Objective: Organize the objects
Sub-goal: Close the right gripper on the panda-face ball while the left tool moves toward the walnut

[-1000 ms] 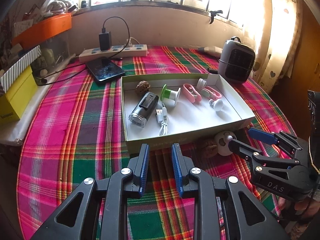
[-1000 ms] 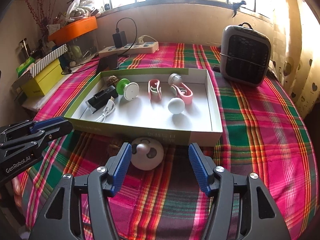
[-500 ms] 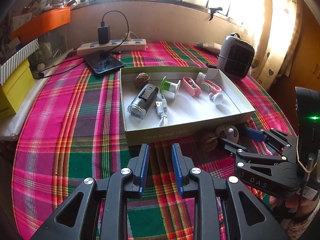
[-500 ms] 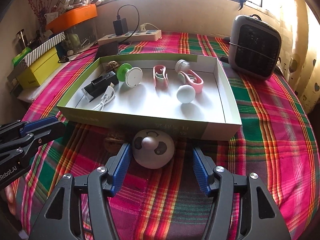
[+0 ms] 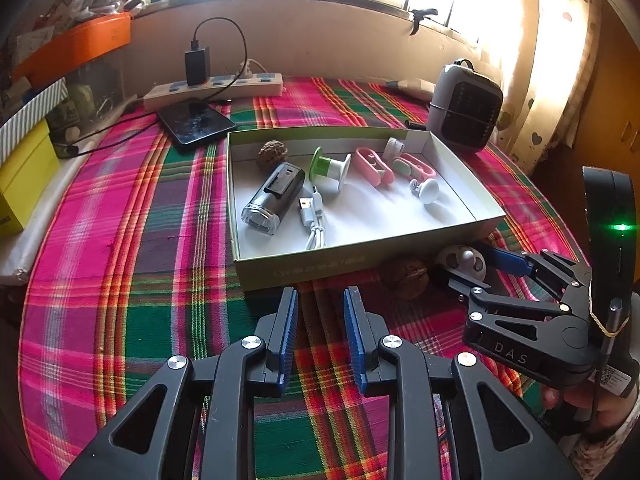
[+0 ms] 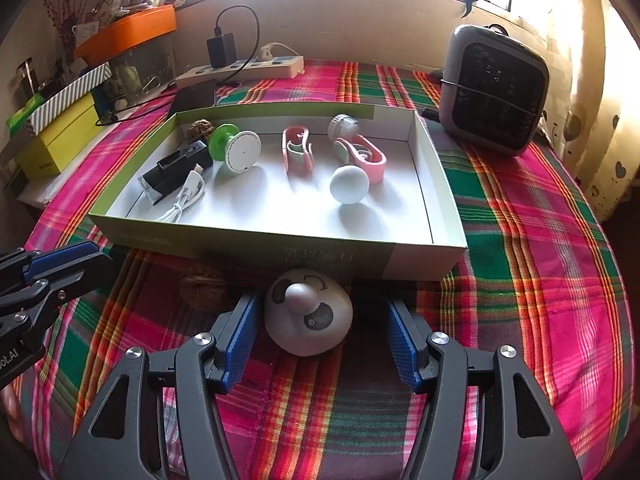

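Between the blue pads of the right tongs [image 6: 320, 332], on the plaid tabletop [image 6: 520, 280], a white dome-shaped gadget [image 6: 308, 316] with a rounded knob on top is found. It sits just outside the near wall of the shallow green-and-white box [image 6: 248, 246], at 12 o'clock from the tongs.

- Right tongs: spread wide, with nothing clamped. The left pad [image 6: 240, 340] stands just beside the dome at its 9 o'clock, whether touching cannot be told; the right pad [image 6: 400, 340] stands clear at 3 o'clock. The dome is roughly round, so no long axis is offered; a straight squeeze across its width is judged to be what the coming move calls for.
- Left tongs [image 5: 320, 332]: held narrowly apart, nothing between them, over bare cloth well to the 9 o'clock side of the dome. The right hand is judged far the nearer.
- Walnut [image 6: 202, 288]: on the cloth at 10 o'clock of the dome, near it and outside the box; not yet sorted.
- Box contents: a second walnut [image 5: 272, 153], a black clip light [image 5: 274, 196], a white cable [image 5: 314, 220], a green-and-white spool [image 6: 236, 151], two pink clips [image 6: 296, 152], a white ball [image 6: 349, 185].
- Beyond the box: a grey heater [image 6: 494, 92] at 1 o'clock, a power strip [image 6: 240, 70] at 11 o'clock.
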A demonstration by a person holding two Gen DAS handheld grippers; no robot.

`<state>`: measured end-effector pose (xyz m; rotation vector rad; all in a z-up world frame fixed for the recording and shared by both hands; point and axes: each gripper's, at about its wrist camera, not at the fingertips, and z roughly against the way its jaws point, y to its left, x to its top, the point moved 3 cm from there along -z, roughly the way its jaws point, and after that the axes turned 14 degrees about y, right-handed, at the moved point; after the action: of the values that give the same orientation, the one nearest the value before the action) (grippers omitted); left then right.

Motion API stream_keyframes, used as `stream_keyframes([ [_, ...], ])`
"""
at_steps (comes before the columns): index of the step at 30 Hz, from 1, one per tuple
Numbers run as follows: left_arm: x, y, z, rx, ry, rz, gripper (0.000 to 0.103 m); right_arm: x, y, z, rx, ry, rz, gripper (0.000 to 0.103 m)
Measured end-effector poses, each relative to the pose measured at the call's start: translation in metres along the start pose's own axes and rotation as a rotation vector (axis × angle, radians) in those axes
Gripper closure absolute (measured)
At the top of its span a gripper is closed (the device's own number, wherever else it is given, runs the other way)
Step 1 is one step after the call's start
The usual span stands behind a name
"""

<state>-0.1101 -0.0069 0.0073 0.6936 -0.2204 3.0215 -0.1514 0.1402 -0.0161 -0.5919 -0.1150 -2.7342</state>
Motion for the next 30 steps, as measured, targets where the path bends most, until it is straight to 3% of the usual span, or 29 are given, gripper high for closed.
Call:
stream_keyframes([
  [4, 0.0, -0.003, -0.001, -0.003, 0.004, -0.008, 0.081, -0.002, 0.0, 0.001, 0.0, 0.0, 0.005, 0.044],
  [10, 0.0, -0.008, -0.006, -0.006, 0.018, -0.019, 0.081, -0.004, -0.004, 0.004, 0.008, -0.008, -0.001, 0.058],
  [19, 0.005, -0.02, -0.013, -0.02, 0.038, -0.04, 0.081, -0.007, -0.012, 0.006, 0.022, -0.011, -0.017, 0.059],
  [22, 0.006, -0.025, -0.017, -0.038, 0.049, -0.042, 0.074, -0.009, -0.017, 0.009, 0.029, -0.021, -0.033, 0.059],
  [30, 0.011, -0.041, -0.026, -0.046, 0.067, -0.071, 0.071, -0.014, -0.026, 0.01, 0.044, -0.015, -0.044, 0.059],
])
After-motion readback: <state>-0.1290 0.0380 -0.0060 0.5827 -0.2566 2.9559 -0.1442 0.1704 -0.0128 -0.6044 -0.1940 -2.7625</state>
